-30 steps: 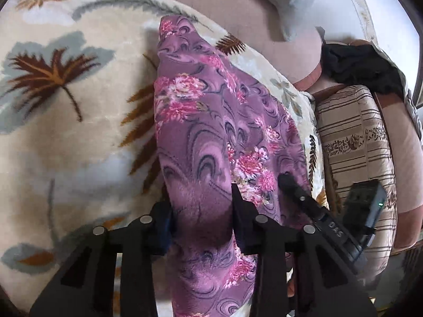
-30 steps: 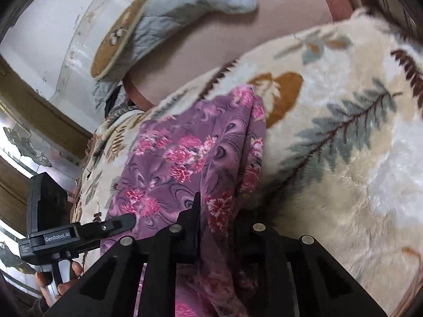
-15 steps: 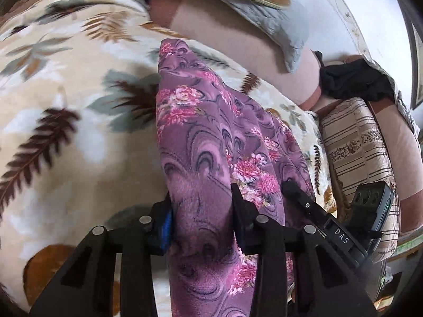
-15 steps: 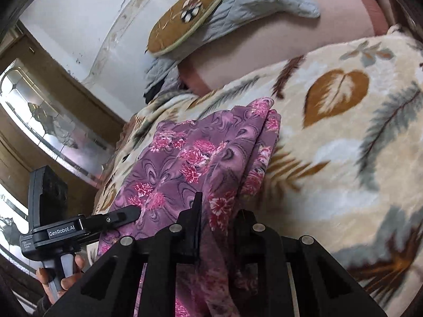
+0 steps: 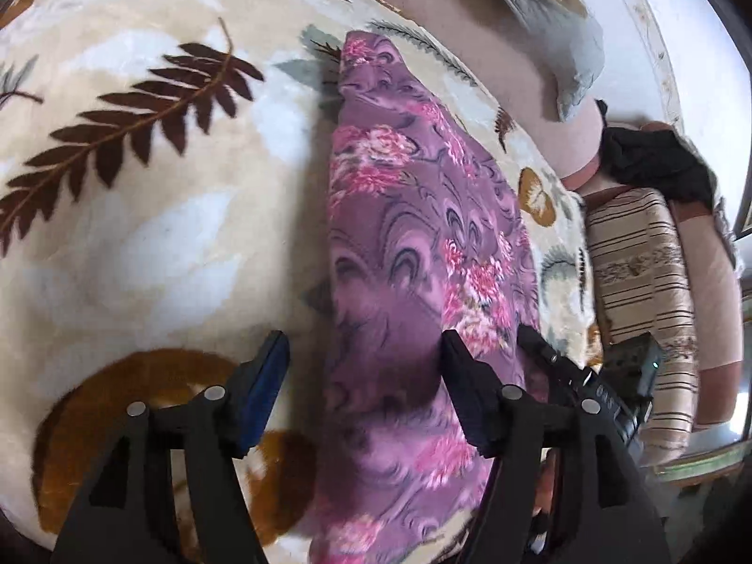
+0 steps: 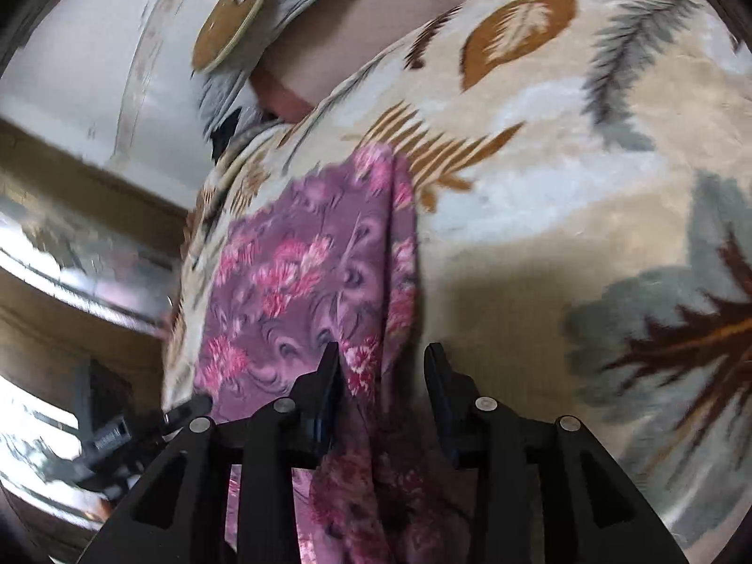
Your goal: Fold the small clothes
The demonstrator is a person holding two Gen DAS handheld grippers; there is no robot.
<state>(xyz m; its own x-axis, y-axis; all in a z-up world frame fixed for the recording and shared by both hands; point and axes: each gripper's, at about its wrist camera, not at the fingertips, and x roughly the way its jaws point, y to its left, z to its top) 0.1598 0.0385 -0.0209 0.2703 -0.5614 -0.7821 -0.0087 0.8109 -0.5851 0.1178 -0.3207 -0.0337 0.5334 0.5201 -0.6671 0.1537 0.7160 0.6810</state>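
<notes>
The near end of the purple flowered cloth (image 5: 413,254) runs down out of sight under the left tool (image 5: 364,352) and off the bottom edge, so how it ends there cannot be told; in the right wrist view the cloth (image 6: 305,282) is blurred and its near part sinks into shadow between the tool's two black fingers. The cloth lies in a long folded strip on a cream blanket (image 5: 164,216) printed with brown and grey leaves, stretching straight ahead of both tools. The left tool is spread wide, its left finger off the cloth over the blanket and its right finger over the cloth's right part, gripping nothing. The right tool (image 6: 380,357) is also spread, the cloth's right folded edge lying in the gap between its fingers; whether either finger touches the fabric is hard to make out. To the right of the left tool the other tool's body shows white lettering, mirrored and too small to read surely; to the left of the right tool the other tool's label is smeared beyond reading. Beyond the cloth sit a grey cushion (image 5: 554,23) and, to the right, a striped cushion (image 5: 634,272).
</notes>
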